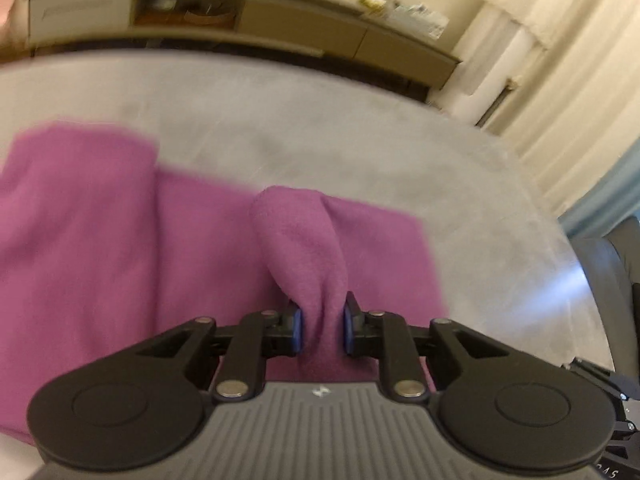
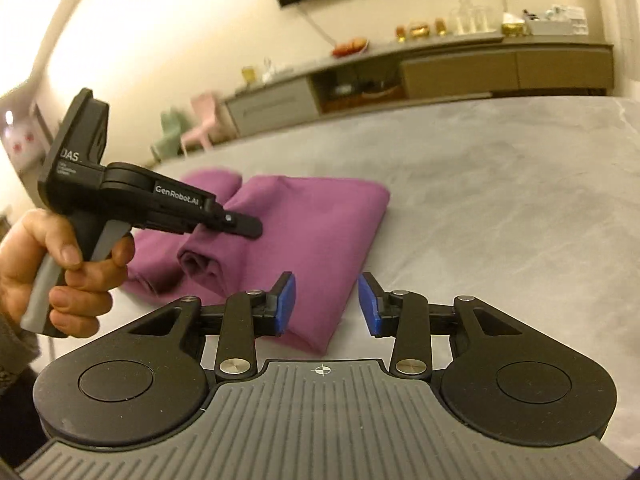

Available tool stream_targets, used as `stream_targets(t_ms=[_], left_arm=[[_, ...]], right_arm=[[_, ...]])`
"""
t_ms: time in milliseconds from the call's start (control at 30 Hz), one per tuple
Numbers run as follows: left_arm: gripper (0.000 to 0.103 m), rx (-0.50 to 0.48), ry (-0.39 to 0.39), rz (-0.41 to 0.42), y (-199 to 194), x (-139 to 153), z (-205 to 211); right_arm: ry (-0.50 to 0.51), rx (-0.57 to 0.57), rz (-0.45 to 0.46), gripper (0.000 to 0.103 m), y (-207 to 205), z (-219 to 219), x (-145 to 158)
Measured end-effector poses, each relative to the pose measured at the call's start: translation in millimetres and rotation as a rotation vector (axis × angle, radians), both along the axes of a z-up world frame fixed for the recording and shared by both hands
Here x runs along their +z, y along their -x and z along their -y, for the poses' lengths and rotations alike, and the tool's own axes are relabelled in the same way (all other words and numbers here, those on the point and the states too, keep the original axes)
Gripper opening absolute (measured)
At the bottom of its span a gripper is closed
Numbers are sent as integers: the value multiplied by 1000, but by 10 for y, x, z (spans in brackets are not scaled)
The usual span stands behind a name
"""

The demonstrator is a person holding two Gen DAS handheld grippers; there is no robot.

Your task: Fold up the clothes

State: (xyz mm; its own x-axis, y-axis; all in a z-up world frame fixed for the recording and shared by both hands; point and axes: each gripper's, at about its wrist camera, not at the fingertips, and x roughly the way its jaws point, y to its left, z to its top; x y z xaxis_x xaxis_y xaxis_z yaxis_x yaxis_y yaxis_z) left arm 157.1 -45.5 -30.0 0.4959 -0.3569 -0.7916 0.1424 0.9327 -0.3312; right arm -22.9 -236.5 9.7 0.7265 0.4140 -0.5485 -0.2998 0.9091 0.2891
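Now left gripper fingers pinch purple garment fold; right gripper apart.

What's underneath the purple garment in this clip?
The purple garment lies partly folded on a grey surface, which shows all around it. The left gripper pinches up one bunch of the cloth. Anything beneath the folds is covered.

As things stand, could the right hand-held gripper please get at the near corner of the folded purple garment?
Probably yes: the right hand-held gripper is open just short of the folded purple garment, nothing lying between; the left hand-held gripper pinches elsewhere.
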Motion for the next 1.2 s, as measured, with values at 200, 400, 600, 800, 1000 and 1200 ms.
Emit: stream_targets(t_ms=[200,400,600,800,1000,1200], left_arm=[[59,65,119,48,6,-127,-207],[56,23,143,81,-131,-160,-161],[57,-11,147,106,-336,-234,-73],[57,-54,68,136,-363,-172,60],[59,-60,18,144,-178,-91,22],[59,-53,-27,138,0,-52,-26]], right_arm=[[136,41,37,26,-98,-404,-109],[172,49,-34,27,-131,-522,-103],[132,-21,-46,27,-379,-518,-37],[133,-46,-75,31,-345,-584,45],[126,-57,-56,31,-280,-609,89],[155,-63,-82,31,-559,-577,-213]])
